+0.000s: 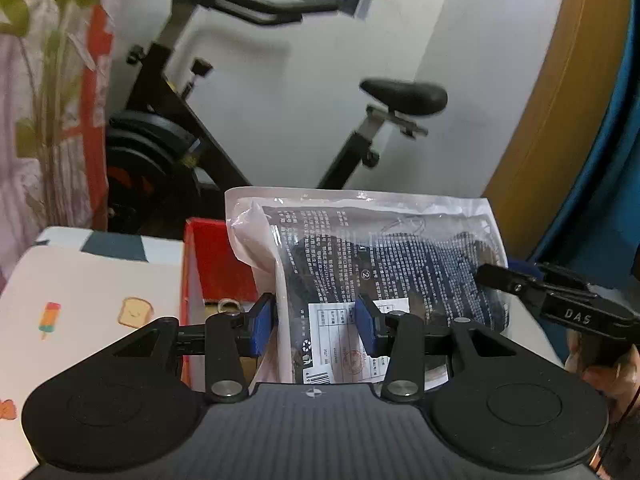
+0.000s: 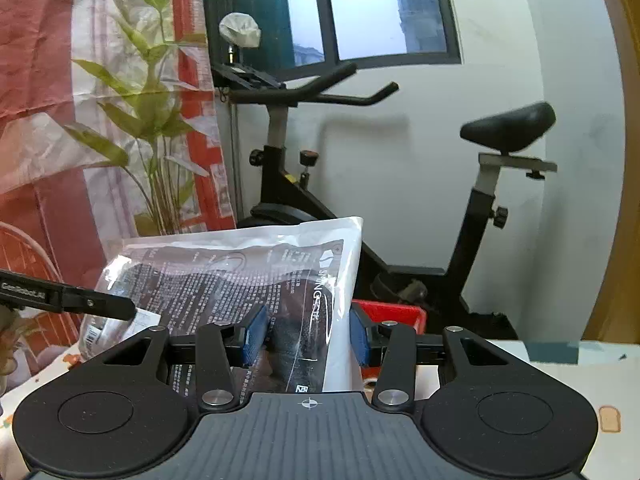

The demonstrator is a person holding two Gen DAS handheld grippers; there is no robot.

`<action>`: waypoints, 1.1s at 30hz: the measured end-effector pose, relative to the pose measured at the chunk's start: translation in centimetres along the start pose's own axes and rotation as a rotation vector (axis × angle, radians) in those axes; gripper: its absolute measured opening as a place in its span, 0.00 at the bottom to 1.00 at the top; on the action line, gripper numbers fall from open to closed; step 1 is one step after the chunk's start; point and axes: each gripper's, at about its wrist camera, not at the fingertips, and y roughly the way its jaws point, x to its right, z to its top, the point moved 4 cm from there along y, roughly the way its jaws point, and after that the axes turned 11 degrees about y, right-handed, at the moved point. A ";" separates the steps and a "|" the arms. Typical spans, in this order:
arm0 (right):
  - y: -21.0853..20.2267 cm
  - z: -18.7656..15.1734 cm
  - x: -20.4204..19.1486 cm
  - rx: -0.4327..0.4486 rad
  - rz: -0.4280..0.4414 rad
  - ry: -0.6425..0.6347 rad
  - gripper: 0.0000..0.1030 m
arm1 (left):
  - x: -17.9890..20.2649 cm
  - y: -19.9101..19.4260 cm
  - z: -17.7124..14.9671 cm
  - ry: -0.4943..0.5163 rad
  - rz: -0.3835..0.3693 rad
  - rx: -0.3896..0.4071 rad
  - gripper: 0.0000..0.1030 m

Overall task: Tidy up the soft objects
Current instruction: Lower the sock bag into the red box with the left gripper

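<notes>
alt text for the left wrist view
Left gripper clamps a clear plastic packet holding dark fabric, lifted above a red box. The right gripper grips its other edge; an exercise bike stands behind.

dark folded fabric inside the clear printed plastic bag unreadable through glare; red box mostly hidden behind bag; print too small.

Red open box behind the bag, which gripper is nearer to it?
Left. The left gripper sits right beside the red open box; the right gripper sees it farther ahead.
</notes>
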 end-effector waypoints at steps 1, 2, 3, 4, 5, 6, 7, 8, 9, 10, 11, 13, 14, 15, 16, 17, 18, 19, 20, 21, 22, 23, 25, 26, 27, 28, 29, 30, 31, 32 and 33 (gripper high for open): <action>0.2 -0.4 0.5 -0.007 -0.001 0.004 0.38 | -0.1 0.4 -0.2 0.000 -0.004 -0.012 0.44; 0.3 -1.0 1.0 -0.020 0.002 0.010 0.38 | -0.2 0.8 -0.5 -0.006 -0.005 -0.023 0.44; 0.4 -1.5 1.3 -0.034 0.006 0.014 0.38 | -0.4 1.1 -0.8 -0.015 -0.006 -0.029 0.44; 0.6 -2.1 1.6 -0.048 0.008 0.010 0.38 | -0.6 1.4 -1.1 -0.026 -0.009 -0.035 0.44; 0.6 -2.7 1.5 -0.057 0.005 -0.002 0.38 | -0.8 1.6 -1.5 -0.034 -0.014 -0.042 0.44; 0.6 -3.1 1.5 -0.063 0.005 -0.010 0.38 | -0.9 1.8 -1.8 -0.035 -0.017 -0.051 0.44; 0.5 -3.5 1.5 -0.069 0.007 -0.012 0.38 | -1.0 2.0 -2.0 -0.032 -0.017 -0.059 0.44; 0.5 -3.8 1.6 -0.075 0.010 -0.008 0.38 | -1.0 2.1 -2.2 -0.027 -0.019 -0.066 0.44; 0.5 -4.1 1.6 -0.081 0.010 -0.004 0.38 | -0.9 2.2 -2.4 -0.025 -0.022 -0.073 0.44; 0.4 -4.3 1.7 -0.087 0.008 0.000 0.38 | -0.9 2.1 -2.6 -0.029 -0.029 -0.082 0.44; 0.2 -4.6 1.7 -0.092 0.004 0.002 0.38 | -1.0 2.0 -2.9 -0.036 -0.035 -0.090 0.44; -0.1 -5.0 1.5 -0.095 0.009 0.002 0.38 | -1.0 1.7 -3.2 -0.034 -0.037 -0.104 0.44; -0.2 -5.2 1.4 -0.103 0.012 0.001 0.38 | -1.1 1.6 -3.3 -0.031 -0.034 -0.110 0.44; -0.1 -5.4 1.3 -0.115 0.011 0.001 0.38 | -1.2 1.5 -3.4 -0.027 -0.031 -0.116 0.44; 0.0 -5.5 1.3 -0.129 0.007 0.001 0.38 | -1.3 1.4 -3.4 -0.021 -0.026 -0.122 0.44; 0.2 -5.7 1.2 -0.145 -0.003 0.003 0.38 | -1.2 1.4 -3.4 -0.010 -0.022 -0.125 0.44; 0.3 -5.9 1.2 -0.158 -0.017 0.003 0.38 | -1.1 1.4 -3.4 0.005 -0.019 -0.125 0.44; 0.4 -6.0 1.2 -0.171 -0.035 0.006 0.38 | -1.0 1.3 -3.4 0.020 -0.013 -0.123 0.44; 0.5 -6.1 1.3 -0.179 -0.049 0.014 0.38 | -0.9 1.2 -3.5 0.028 -0.011 -0.119 0.44; 0.5 -6.2 1.4 -0.186 -0.055 0.030 0.38 | -0.8 1.0 -3.5 0.034 -0.008 -0.114 0.44; 0.5 -6.1 1.5 -0.191 -0.056 0.046 0.38 | -0.9 0.8 -3.4 0.037 -0.005 -0.110 0.44; 0.4 -6.0 1.7 -0.195 -0.057 0.059 0.38 | -0.8 0.7 -3.3 0.037 -0.003 -0.107 0.44; 0.2 -5.5 1.9 -0.199 -0.050 0.077 0.37 | -1.1 0.4 -3.1 0.030 0.002 -0.098 0.44; 0.1 -5.1 1.9 -0.199 -0.039 0.084 0.37 | -1.3 0.2 -2.9 0.023 0.008 -0.090 0.44; 0.1 -4.9 1.8 -0.201 -0.031 0.089 0.37 | -1.6 0.0 -2.7 0.012 0.009 -0.082 0.44; 0.1 -4.6 1.7 -0.206 -0.026 0.096 0.36 | -1.7 -0.2 -2.5 0.005 0.011 -0.080 0.44; 0.1 -4.4 1.7 -0.212 -0.021 0.104 0.35 | -1.9 -0.3 -2.3 0.003 0.015 -0.080 0.43; 0.2 -4.3 1.7 -0.218 -0.015 0.113 0.34 | -2.0 -0.4 -2.1 0.008 0.021 -0.077 0.43; 0.2 -4.2 1.6 -0.223 -0.008 0.120 0.32 | -2.0 -0.5 -1.9 0.016 0.025 -0.075 0.43; 0.4 -4.1 1.5 -0.229 -0.003 0.128 0.31 | -1.8 -0.5 -1.7 0.022 0.024 -0.073 0.41; 0.5 -4.1 1.5 -0.235 0.002 0.140 0.30 | -1.7 -0.5 -1.5 0.029 0.020 -0.074 0.39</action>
